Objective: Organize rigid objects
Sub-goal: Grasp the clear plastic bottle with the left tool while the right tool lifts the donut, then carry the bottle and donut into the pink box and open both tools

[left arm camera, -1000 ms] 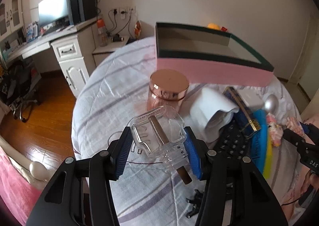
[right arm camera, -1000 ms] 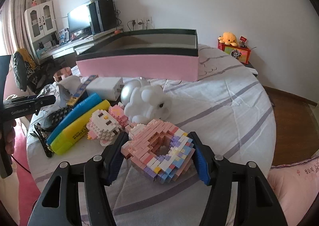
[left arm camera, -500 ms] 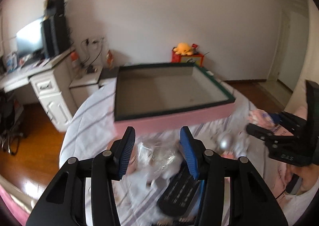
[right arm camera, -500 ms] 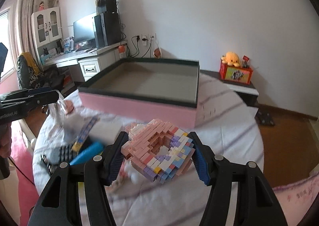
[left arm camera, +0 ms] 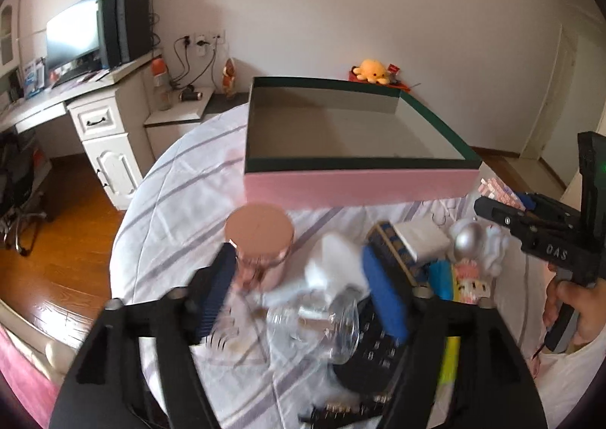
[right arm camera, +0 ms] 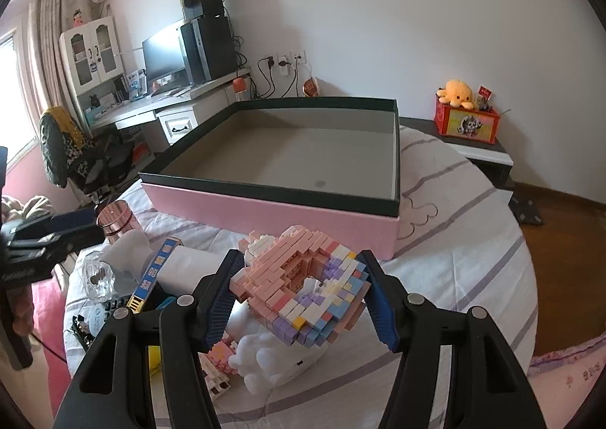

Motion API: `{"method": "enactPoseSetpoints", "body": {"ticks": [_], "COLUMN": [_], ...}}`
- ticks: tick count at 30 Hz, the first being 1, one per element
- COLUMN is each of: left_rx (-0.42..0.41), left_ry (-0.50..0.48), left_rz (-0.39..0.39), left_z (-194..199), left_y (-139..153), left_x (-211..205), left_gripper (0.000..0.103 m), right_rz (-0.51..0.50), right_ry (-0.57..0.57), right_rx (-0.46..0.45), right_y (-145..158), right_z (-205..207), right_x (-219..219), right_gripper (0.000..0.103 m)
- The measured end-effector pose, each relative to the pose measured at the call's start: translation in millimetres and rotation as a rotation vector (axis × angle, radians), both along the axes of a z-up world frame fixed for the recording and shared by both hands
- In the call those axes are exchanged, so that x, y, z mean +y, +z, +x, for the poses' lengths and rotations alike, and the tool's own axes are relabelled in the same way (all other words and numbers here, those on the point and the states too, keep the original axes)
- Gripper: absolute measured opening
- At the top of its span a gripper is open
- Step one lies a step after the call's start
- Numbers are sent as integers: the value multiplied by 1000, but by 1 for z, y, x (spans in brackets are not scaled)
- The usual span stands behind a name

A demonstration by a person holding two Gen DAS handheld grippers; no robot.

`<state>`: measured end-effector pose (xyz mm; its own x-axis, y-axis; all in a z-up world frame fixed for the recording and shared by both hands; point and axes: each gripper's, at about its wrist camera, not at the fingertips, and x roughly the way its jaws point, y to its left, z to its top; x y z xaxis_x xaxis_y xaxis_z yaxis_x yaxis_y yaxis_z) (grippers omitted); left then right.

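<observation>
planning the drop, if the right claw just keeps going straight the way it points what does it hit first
Probably the box's pink near wall, or just over its rim into the empty inside. The right claw, shut on the brick ring, points that way; height is hard to judge.

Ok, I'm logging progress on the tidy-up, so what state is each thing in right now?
Pink box: open, nothing inside.
Brick donut: clamped in the right gripper, lifted over the table.
Clear jar: lying on the table, blurred, between the open fingers of the left gripper.
Copper-lidded jar: upright, lid on.
</observation>
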<state>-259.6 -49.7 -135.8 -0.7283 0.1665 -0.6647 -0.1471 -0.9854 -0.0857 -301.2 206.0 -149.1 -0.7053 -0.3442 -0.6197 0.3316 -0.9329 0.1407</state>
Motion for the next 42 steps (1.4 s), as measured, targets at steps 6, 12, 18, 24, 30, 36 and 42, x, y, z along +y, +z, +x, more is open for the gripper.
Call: {"method": "enactPoseSetpoints", "body": {"ticks": [6,12,18,24,30,36,42], "left_rx": [-62,-107,-66,20,72,51,-75], "left_ry": [-7,-14,-39,-64,-111,-135,-109], "left_rz": [-26,-64,-30,-5,-11,-18,-33], "left_z": [11,3,12,6,-32,-95,-168], "left_y": [-23,-42,-23,15,46,53,29], "left_x": [6,18,16,20,44,63,67], "left_gripper": [77,60,60,60,60,60,60], "right_rz": [2,17,29,48,79,125,143], "right_ry": [8,18,25,28,24,14,30], "right_rx": [0,2,12,43,73,80,6], "right_y": [1,5,9,22,38,52,44], "right_z": [7,12,14,9,-8,-46,-104], "right_x": [-1,-9,-11,-16,-25,-32,-44], "right_gripper": [63,63,63,63,63,63,63]}}
